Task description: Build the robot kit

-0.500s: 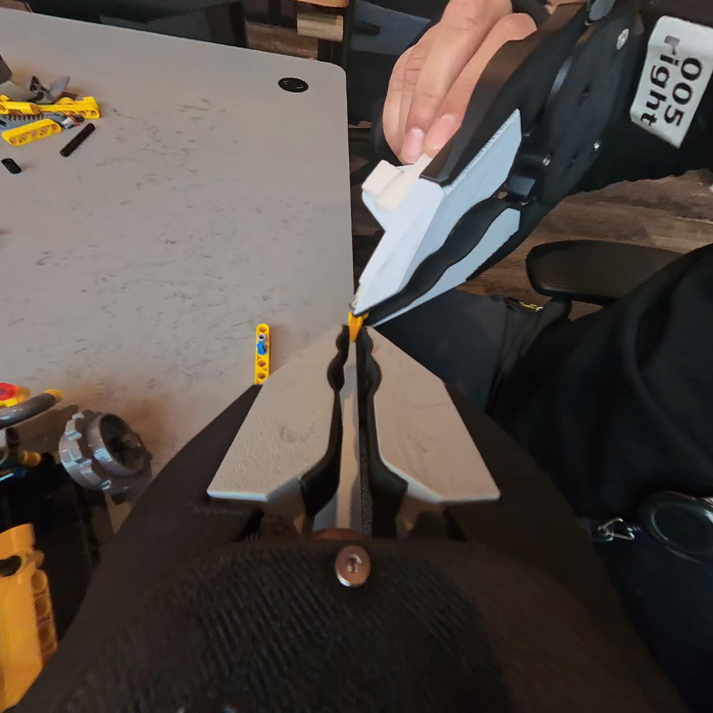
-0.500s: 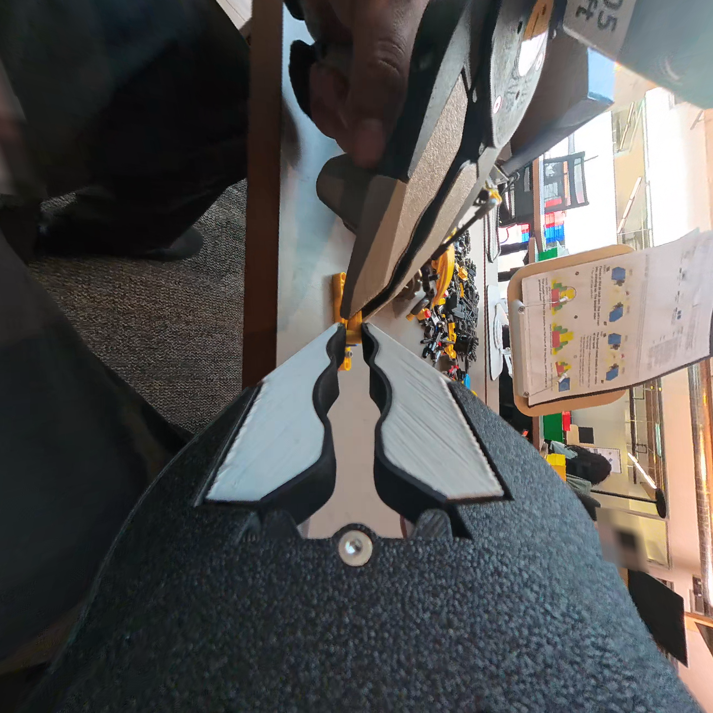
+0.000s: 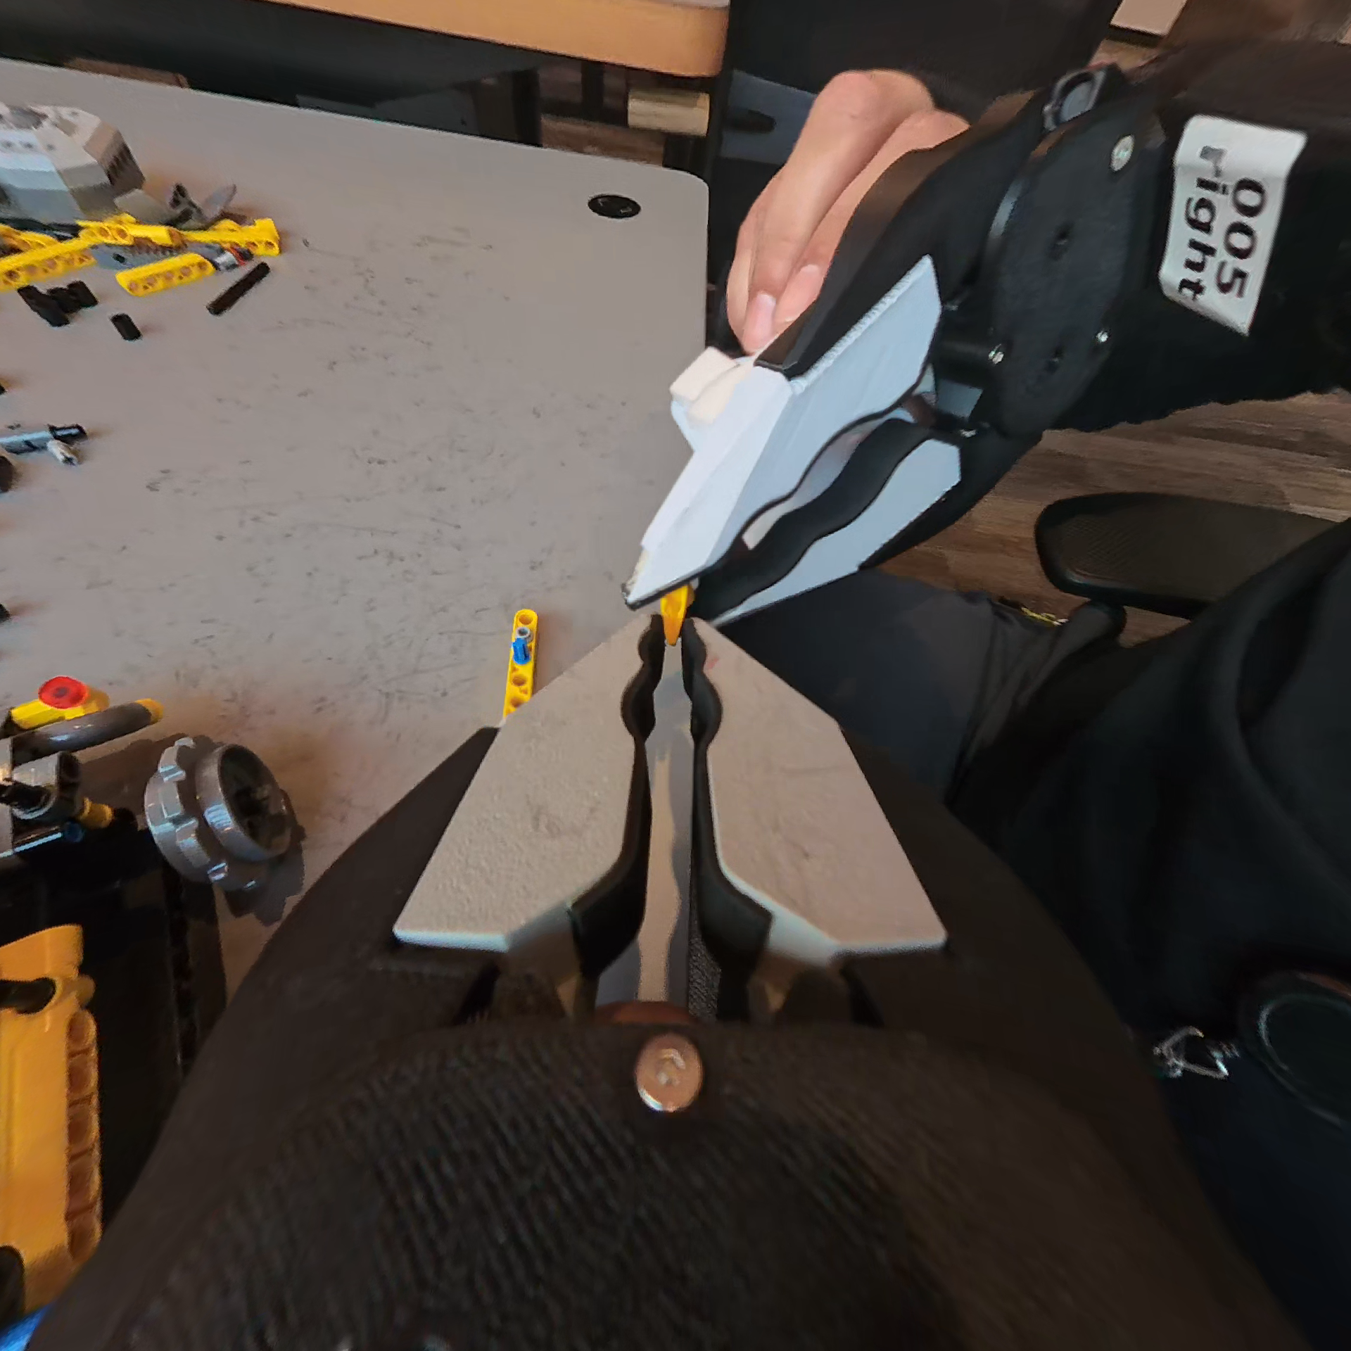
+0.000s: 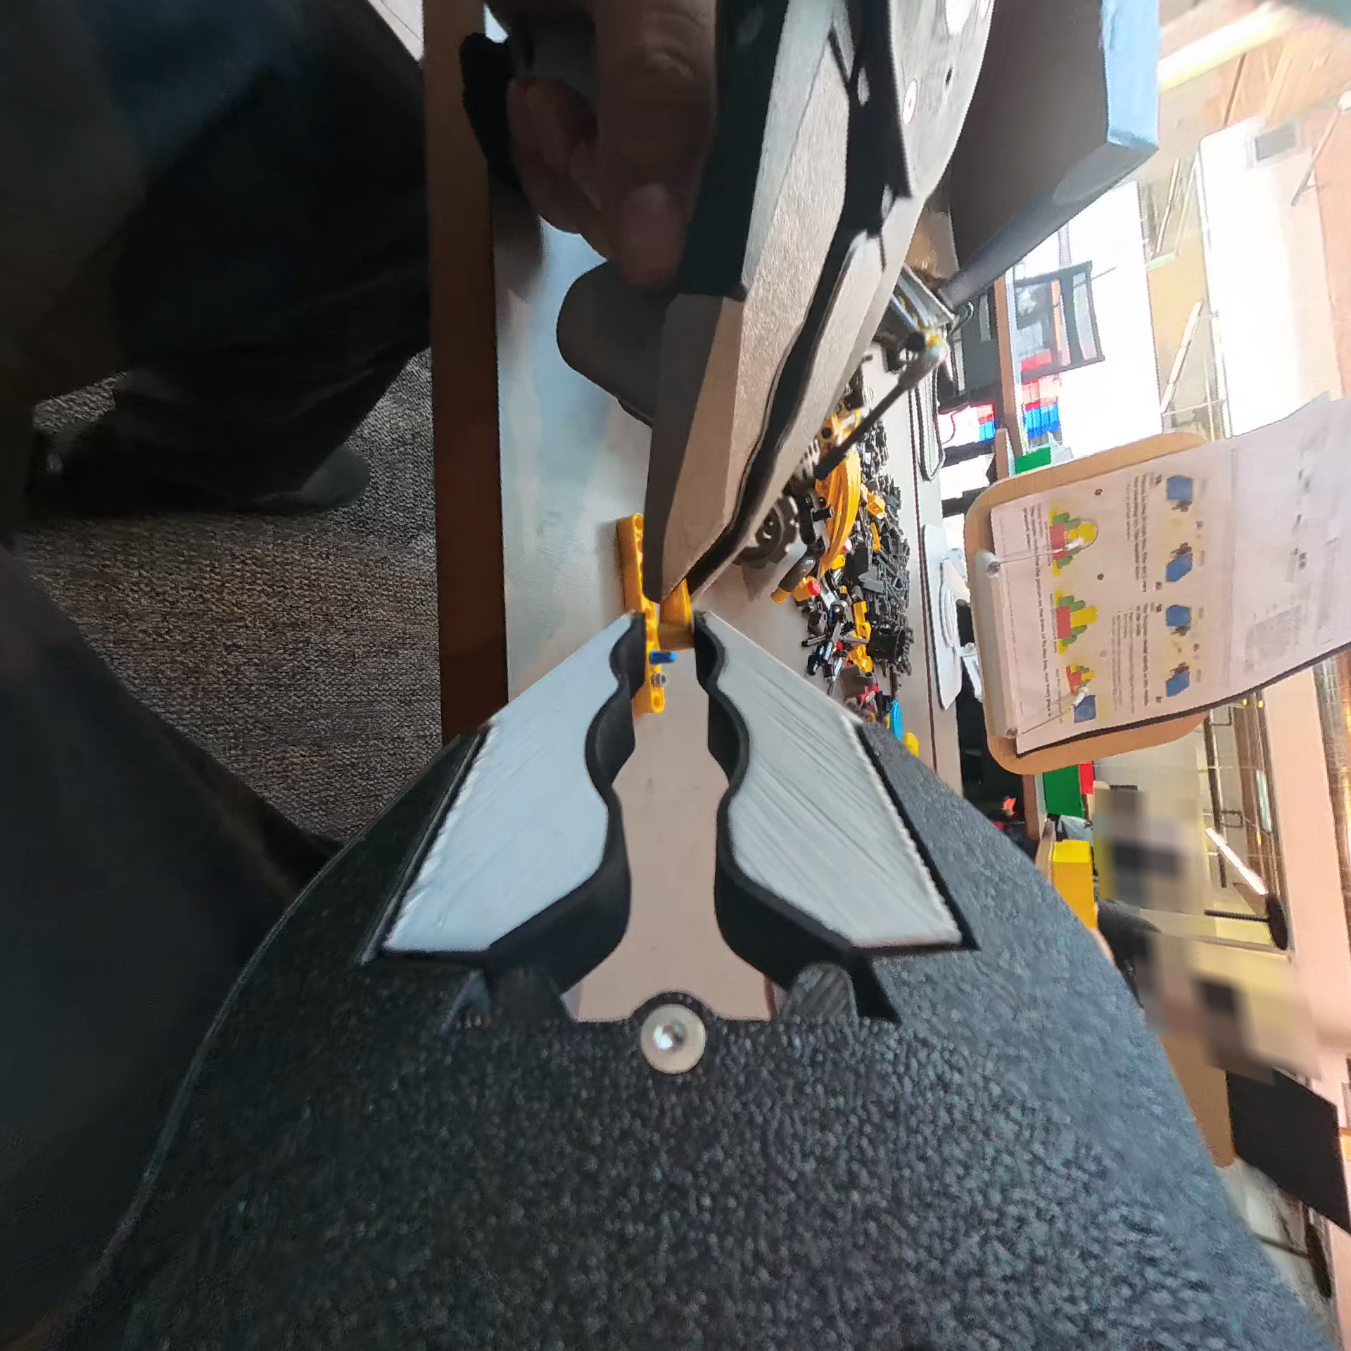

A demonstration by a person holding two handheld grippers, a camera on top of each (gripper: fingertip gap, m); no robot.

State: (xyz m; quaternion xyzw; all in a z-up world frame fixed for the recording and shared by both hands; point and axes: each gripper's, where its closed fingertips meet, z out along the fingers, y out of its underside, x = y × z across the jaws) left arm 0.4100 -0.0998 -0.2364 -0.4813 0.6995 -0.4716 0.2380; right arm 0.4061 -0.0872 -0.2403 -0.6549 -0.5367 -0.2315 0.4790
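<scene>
One grey table under it all, and the action sits just off its near right corner, out over the person's lap. The left gripper points up and away, and the right gripper angles down to meet it nose to nose, a hand wrapped round its body. On the table by the near edge there is a grey toothed wheel. Nearer the right corner lies a yellow beam with a blue pin in it, flat and untouched. Smallest of all is the yellow piece, caught right where the two noses meet and clear of the tabletop.

My worry is that nothing lies beneath that piece but dark trousers and carpet. It is tiny, each side has only a sliver of it, and a twist or an uneven pull looks enough to flick it out and lose it (good luck finding it down there).

Now the tools. The left jaws are nearly together with a thin slot between them, and the piece's lower end looks nipped at the very tips. The right jaws stand a touch wider, their tips pressing the piece's other end from both sides.
</scene>
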